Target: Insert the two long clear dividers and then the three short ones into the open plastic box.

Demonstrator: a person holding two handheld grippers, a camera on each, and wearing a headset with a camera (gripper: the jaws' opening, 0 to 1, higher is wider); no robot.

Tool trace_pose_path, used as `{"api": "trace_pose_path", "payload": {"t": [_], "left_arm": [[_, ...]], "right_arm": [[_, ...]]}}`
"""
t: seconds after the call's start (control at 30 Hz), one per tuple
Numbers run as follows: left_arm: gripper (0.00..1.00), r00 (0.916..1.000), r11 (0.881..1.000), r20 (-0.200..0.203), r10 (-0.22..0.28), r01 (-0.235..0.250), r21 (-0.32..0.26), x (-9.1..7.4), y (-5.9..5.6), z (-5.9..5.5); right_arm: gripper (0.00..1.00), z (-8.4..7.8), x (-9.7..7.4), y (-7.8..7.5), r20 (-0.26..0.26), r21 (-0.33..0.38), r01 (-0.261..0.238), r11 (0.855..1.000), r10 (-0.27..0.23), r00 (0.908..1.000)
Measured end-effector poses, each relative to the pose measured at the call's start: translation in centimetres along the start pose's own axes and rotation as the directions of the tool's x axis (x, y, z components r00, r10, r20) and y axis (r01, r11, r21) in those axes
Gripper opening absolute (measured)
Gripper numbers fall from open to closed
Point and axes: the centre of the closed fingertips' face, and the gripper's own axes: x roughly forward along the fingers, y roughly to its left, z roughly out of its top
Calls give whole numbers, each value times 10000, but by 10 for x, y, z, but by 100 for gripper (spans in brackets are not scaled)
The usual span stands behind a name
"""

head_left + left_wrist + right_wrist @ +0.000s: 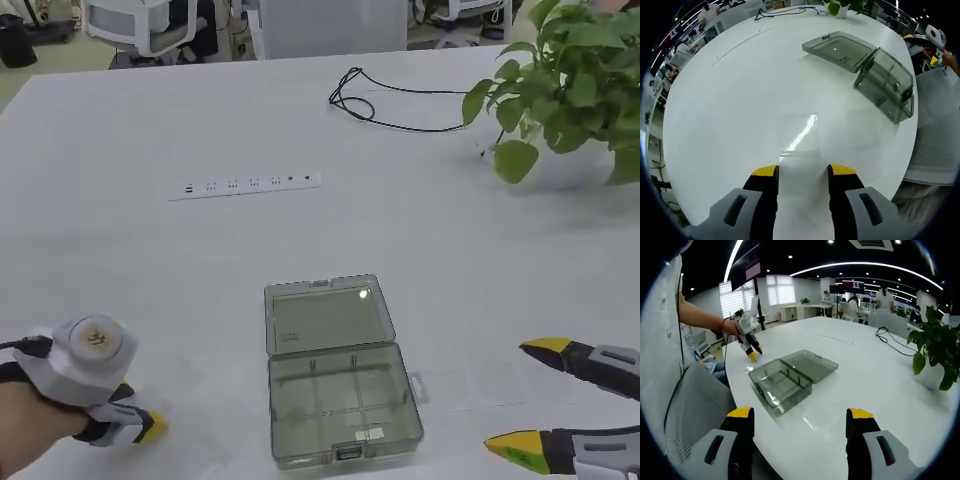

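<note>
The smoky clear plastic box (345,405) lies open near the table's front edge, its lid (325,315) folded flat behind it. Thin divider walls show inside the base (782,385). A flat clear divider (800,134) lies on the table just ahead of my left gripper (802,170), whose jaws are open and hold nothing. That gripper (140,425) sits left of the box, in a hand. To the right of the box is my right gripper (530,395), open and pointing left toward it. A faint clear piece (440,385) lies beside the box's right side.
A white power strip (245,185) lies mid-table, with a black cable (385,100) farther back. A potted plant (570,80) stands at the far right. A mesh chair (690,410) and the person's body are at the near edge.
</note>
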Motion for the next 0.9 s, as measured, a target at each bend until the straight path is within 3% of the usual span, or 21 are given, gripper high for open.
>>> {"api": "trace_pose_path", "payload": {"t": [0.27, 0.57, 0.9], "left_arm": [[32, 9996, 9998, -271, 66, -71, -170, 2, 6, 0], [32, 9984, 10000, -566, -32, 36, 68, 1, 1, -1], [32, 9981, 9993, -502, -364, 360, -101, -1, -7, 0]], "right_arm": [[75, -1, 3, 0, 18, 2, -43, 10000, 43, 10000], [75, -5, 4, 1, -45, 34, -87, 10000, 87, 10000], [74, -5, 6, 2, -86, -2, -137, 9999, 137, 9999]]}}
